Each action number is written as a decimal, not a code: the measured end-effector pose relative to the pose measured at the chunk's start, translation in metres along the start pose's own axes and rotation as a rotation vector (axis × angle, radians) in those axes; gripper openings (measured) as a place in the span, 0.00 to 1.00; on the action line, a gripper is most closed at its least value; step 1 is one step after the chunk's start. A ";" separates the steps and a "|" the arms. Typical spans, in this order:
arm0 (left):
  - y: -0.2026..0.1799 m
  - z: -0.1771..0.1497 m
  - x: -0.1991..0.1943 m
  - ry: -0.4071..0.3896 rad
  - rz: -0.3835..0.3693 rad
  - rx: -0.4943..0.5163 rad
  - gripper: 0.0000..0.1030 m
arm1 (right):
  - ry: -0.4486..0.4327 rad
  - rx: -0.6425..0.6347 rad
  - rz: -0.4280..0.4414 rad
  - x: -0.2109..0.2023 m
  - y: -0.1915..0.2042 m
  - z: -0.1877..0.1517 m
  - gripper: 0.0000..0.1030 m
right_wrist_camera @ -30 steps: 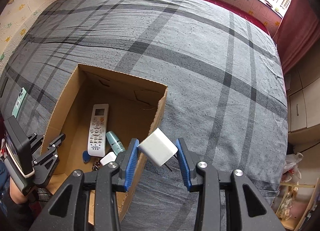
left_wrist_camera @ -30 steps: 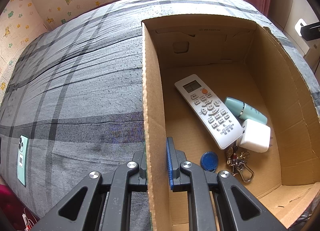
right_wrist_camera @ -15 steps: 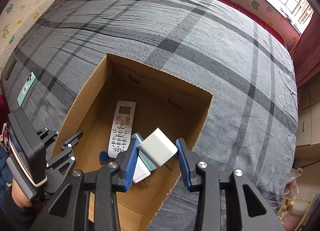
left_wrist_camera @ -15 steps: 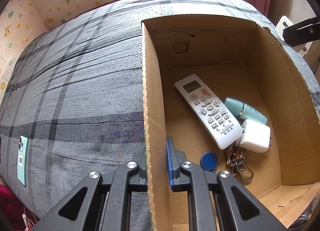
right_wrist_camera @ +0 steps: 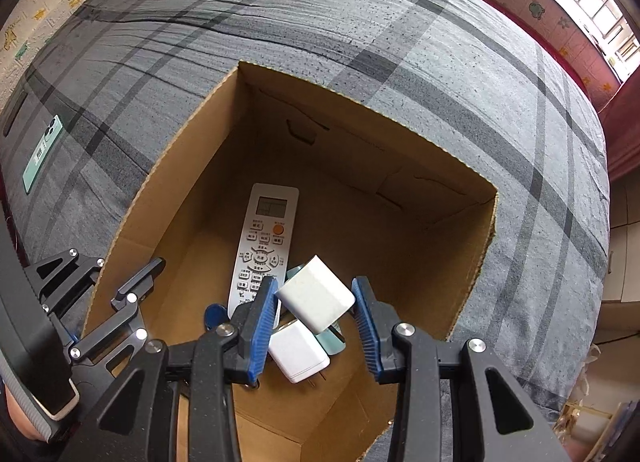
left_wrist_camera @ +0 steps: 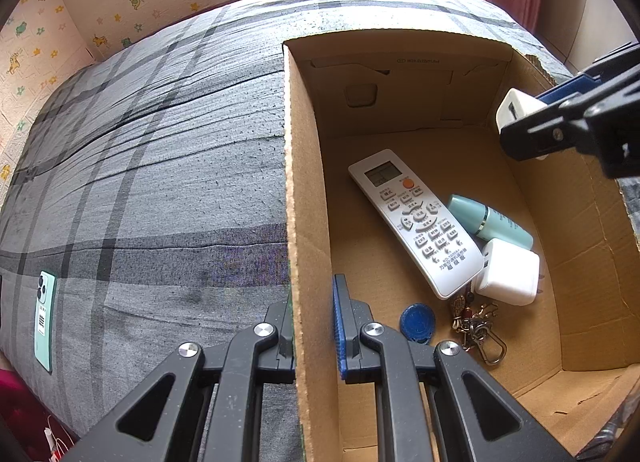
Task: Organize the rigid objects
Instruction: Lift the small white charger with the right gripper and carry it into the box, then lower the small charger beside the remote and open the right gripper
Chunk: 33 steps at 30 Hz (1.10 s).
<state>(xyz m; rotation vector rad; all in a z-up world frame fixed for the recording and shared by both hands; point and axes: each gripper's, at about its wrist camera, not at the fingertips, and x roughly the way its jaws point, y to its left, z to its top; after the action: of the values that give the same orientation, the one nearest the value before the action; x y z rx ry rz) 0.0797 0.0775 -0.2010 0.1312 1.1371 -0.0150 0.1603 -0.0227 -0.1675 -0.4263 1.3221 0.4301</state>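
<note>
A cardboard box (left_wrist_camera: 308, 198) sits open on the grey plaid bed. My left gripper (left_wrist_camera: 312, 302) is shut on its near side wall, one finger outside and one inside. Above the box's inside, my right gripper (right_wrist_camera: 316, 298) is shut on a white charger (right_wrist_camera: 316, 294), held tilted; from the left wrist this charger (left_wrist_camera: 514, 108) shows at the box's right wall. On the box floor lie a white remote (left_wrist_camera: 416, 222), a teal tube (left_wrist_camera: 490, 222), a second white charger (left_wrist_camera: 508, 272), a blue key fob (left_wrist_camera: 417, 322) and a bunch of keys (left_wrist_camera: 476, 326).
A mint green phone (left_wrist_camera: 44, 318) lies face down on the bedspread, far left of the box and near the bed's edge. Grey plaid bedding (right_wrist_camera: 400, 42) surrounds the box. Patterned wall panels and a window lie beyond the bed.
My right gripper has carried the white charger from beside the box's right wall to over its inside, and lower. It has entered the left wrist view at the right. The left gripper stayed put.
</note>
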 end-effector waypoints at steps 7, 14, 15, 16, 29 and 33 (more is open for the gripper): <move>0.000 0.000 0.000 0.000 0.000 0.000 0.13 | 0.033 0.010 -0.002 0.022 0.006 0.003 0.40; -0.002 0.000 -0.001 0.000 0.001 0.001 0.13 | 0.072 0.005 -0.010 0.045 0.013 0.002 0.40; -0.002 0.000 -0.001 0.000 0.003 0.002 0.13 | 0.078 0.006 -0.013 0.048 0.013 0.001 0.40; -0.002 0.000 -0.001 0.000 0.003 0.002 0.13 | 0.083 0.005 -0.018 0.051 0.013 0.001 0.40; -0.002 0.000 -0.001 0.002 0.002 0.002 0.13 | 0.119 0.009 -0.008 0.067 0.010 -0.001 0.40; -0.001 0.000 -0.001 0.002 0.006 0.004 0.13 | 0.112 0.013 0.005 0.067 0.010 -0.001 0.45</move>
<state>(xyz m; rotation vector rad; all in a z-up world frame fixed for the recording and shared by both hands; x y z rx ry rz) 0.0796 0.0761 -0.2005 0.1380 1.1385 -0.0120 0.1677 -0.0108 -0.2341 -0.4413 1.4340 0.4063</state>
